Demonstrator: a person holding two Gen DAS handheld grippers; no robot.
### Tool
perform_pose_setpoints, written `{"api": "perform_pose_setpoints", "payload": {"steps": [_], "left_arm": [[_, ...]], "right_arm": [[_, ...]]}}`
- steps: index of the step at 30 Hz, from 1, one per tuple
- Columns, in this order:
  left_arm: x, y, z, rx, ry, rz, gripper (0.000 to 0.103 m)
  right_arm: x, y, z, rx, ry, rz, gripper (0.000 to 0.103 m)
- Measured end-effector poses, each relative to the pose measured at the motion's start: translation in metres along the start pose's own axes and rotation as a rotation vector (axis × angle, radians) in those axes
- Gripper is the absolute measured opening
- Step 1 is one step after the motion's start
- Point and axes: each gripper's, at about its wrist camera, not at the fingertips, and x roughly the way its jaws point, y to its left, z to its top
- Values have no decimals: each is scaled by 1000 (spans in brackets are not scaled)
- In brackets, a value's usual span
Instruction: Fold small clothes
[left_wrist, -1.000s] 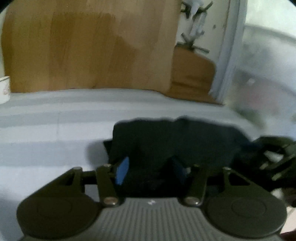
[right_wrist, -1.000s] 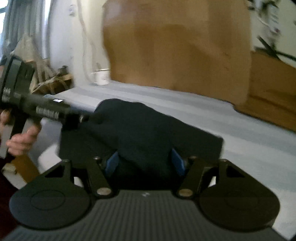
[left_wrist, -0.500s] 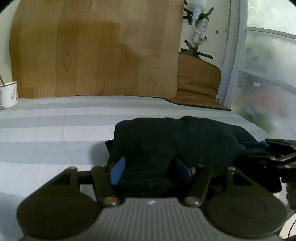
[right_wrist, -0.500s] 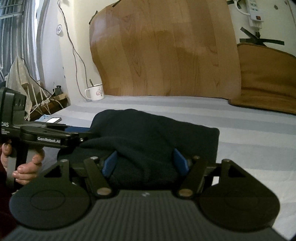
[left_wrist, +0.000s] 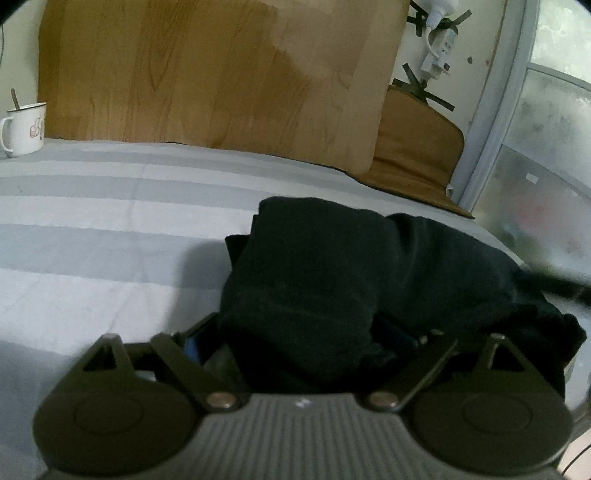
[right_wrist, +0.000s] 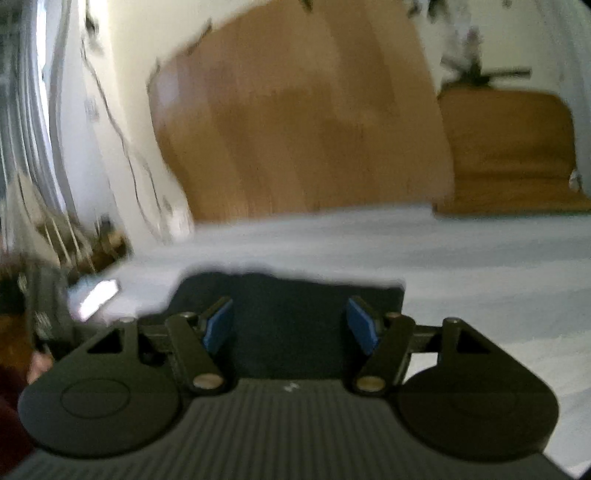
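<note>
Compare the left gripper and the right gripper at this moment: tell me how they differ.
The left gripper has dark cloth bunched up between its fingers, hiding most of its blue pads; its jaws have just been opening. The right gripper stands open with both blue pads bare, the dark garment lying flat beyond them. The left wrist view is sharp; the right wrist view is blurred. Both point at the same garment on the striped sheet.

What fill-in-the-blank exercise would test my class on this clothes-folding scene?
1. The garment on the bed is ____ in colour.
2. The white mug stands at the far ____ of the left wrist view.
3. The pads of the right gripper are ____ in colour.
4. Behind the bed leans a ____ board.

Missing words: black; left; blue; wooden
</note>
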Motion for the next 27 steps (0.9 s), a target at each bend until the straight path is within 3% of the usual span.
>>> {"api": "perform_pose_setpoints", "payload": {"steps": [8,17,27], "left_arm": [[2,-2,3,8,3,3,94],[3,-2,2,8,2,3,95],[6,-2,2,26,9,-3,102]], "right_arm": [[4,-4,-14,24,-32,9,73],[6,1,-19,-18,-49,8,83],[8,-4,-21,1,-74,40,90]]}}
